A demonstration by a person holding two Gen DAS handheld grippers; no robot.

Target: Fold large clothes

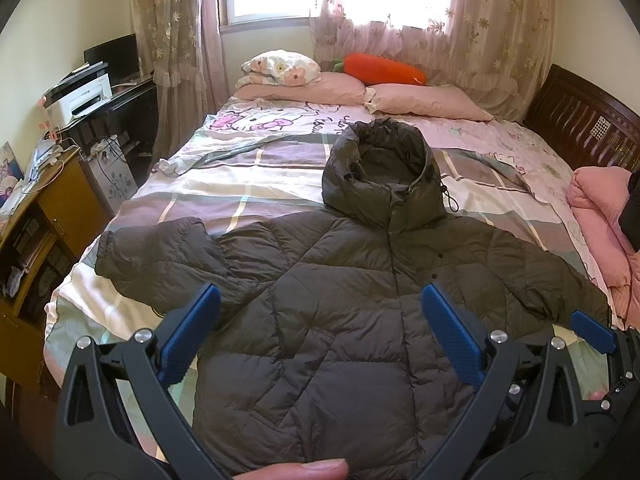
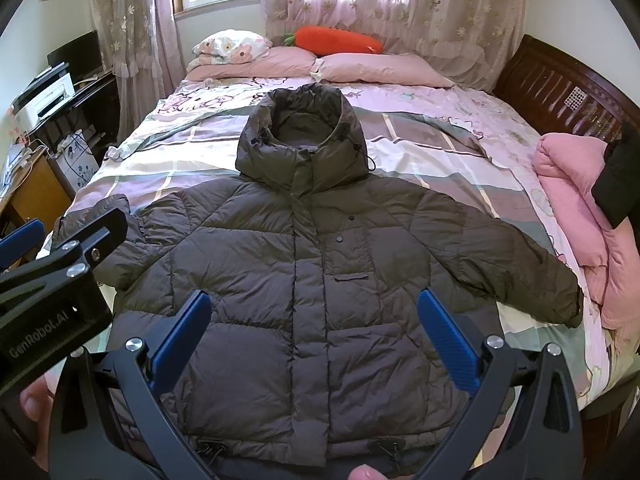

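- Here's the puffer jacket [image 2: 312,264], spread face up on the bed [image 2: 420,140], hood [image 2: 300,132] toward the pillows, both sleeves out to the sides.
- My left tongs [image 1: 320,316] hang spread wide above the jacket's left half, gripping nothing.
- My right tongs [image 2: 314,320] are just as wide apart over the lower front, empty too.
- Nothing folded yet, I reckon, so the first job looks like bringing a sleeve across the chest.
- To do it well, I'd pinch each sleeve at the cuff, taking the shell and padding together, since this slick fabric looks likely to slide.
- Lift low, lay it flat, press the air out before the next fold.
- The right view gives me the hem with its cord toggles [image 2: 384,450] and the chest pocket [image 2: 352,277]; the left view cuts the hem off.
- The left view shows more of the desk with the printer [image 1: 80,98], and my right tongs' blue tip at its edge.
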